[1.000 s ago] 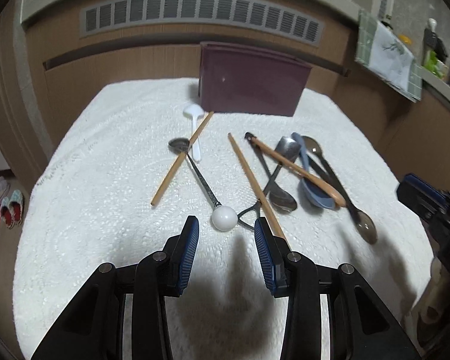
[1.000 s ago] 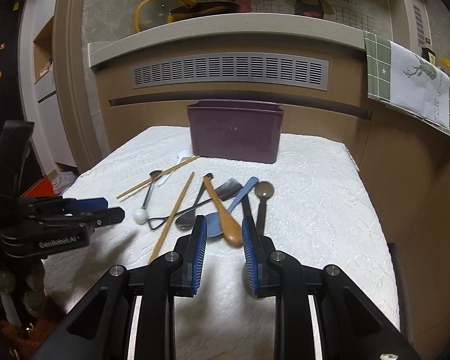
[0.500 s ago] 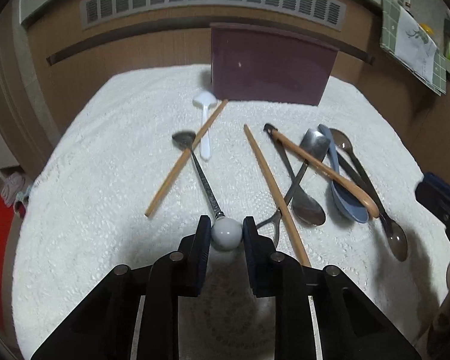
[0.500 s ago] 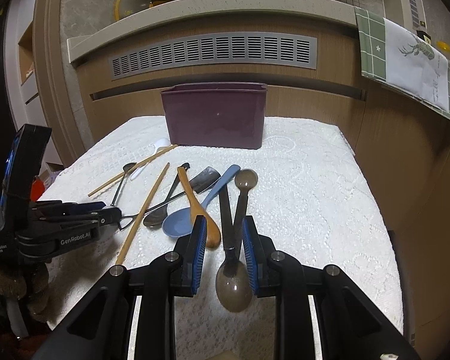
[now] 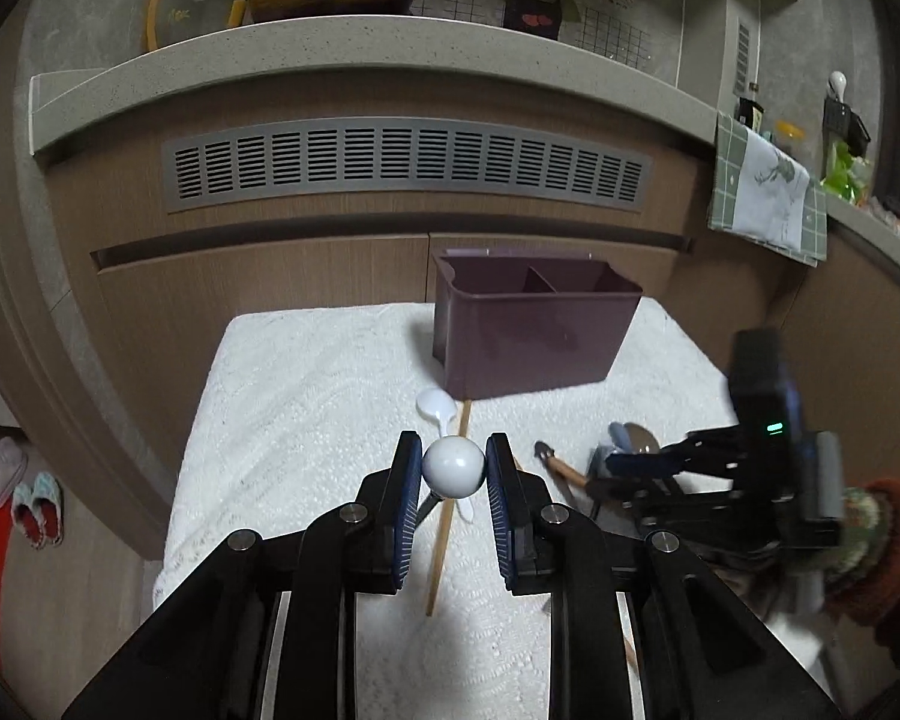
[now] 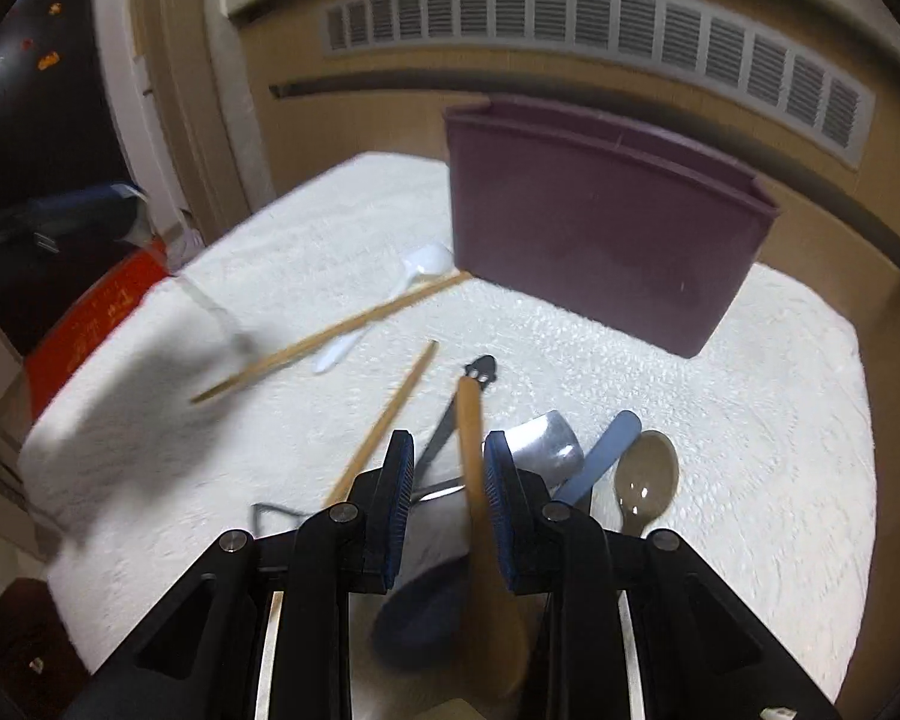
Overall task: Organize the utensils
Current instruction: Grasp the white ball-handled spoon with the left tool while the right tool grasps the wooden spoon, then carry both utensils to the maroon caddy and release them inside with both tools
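My left gripper is shut on the white ball end of a metal spoon and holds it up above the white cloth; the spoon's stem hangs below. Beyond it stands the purple utensil holder with two compartments. My right gripper is open low over the pile, with the wooden spoon handle running between its fingers, close to the right one. A metal spoon, a blue spoon and a brown spoon lie just to the right.
Two wooden chopsticks and a white plastic spoon lie left of the pile. The holder stands at the back of the table. A cabinet with a vent grille lies behind; slippers are on the floor at left.
My left gripper shut on the spoon's white ball end and lifted it off the cloth. My right gripper moved left from over the brown spoon to the wooden spoon.
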{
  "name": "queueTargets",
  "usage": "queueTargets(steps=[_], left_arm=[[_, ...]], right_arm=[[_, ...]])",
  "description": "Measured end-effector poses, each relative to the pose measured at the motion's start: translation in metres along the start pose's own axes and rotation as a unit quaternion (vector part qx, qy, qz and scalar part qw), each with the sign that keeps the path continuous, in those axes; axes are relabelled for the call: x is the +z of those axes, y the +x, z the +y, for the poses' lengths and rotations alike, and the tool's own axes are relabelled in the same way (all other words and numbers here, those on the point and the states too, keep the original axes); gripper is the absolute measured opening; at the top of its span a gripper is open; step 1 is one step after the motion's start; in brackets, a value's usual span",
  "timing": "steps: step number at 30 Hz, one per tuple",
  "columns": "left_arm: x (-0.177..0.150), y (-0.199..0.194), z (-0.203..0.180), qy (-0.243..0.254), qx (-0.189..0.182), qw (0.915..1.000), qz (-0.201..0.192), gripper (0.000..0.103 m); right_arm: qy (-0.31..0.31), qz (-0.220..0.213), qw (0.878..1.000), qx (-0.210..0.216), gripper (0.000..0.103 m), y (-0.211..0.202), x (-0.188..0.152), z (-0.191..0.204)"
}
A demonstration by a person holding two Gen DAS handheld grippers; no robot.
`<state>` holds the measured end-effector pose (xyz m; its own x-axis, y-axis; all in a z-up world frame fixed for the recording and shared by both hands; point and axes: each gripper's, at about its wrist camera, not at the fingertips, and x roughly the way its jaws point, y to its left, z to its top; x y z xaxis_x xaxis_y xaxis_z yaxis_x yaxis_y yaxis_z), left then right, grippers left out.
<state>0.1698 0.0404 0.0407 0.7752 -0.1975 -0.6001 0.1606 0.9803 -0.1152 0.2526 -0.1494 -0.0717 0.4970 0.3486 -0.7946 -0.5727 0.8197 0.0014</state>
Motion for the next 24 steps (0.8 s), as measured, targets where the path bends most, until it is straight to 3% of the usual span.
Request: queueTargets(steps=[3, 6, 8, 10, 16, 24], left_arm=[[0.006, -0.002, 0.007, -0.01, -0.017, 0.9998, 0.004, 0.023], [0.006, 0.0, 0.006, -0.015, -0.027, 0.9995, 0.006, 0.023], [0.006, 0.002, 0.003, -0.019, -0.033, 0.9993, 0.007, 0.023], [0.005, 0.001, -0.002, -0.02, -0.039, 0.999, 0.006, 0.023], [0.012, -0.004, -0.013, -0.03, -0.068, 0.9972, 0.003, 0.023], [0.042, -0.008, -0.022, -0.055, -0.091, 0.9939, -0.029, 0.023]], right_arm=[[0.008, 0.027, 1.0, -0.009, 0.023, 0.02, 0.002, -0.005], [-0.004, 0.026, 1.0, -0.016, 0.022, 0.023, 0.0, 0.003], [-0.023, 0.029, 0.999, -0.032, 0.011, 0.022, -0.002, 0.012], [-0.02, 0.028, 0.999, -0.016, 0.01, 0.015, -0.004, 0.01], [0.044, -0.028, 0.999, 0.015, 0.009, -0.037, -0.006, -0.016], [0.099, -0.121, 0.988, 0.01, 0.006, -0.087, 0.003, -0.04]])
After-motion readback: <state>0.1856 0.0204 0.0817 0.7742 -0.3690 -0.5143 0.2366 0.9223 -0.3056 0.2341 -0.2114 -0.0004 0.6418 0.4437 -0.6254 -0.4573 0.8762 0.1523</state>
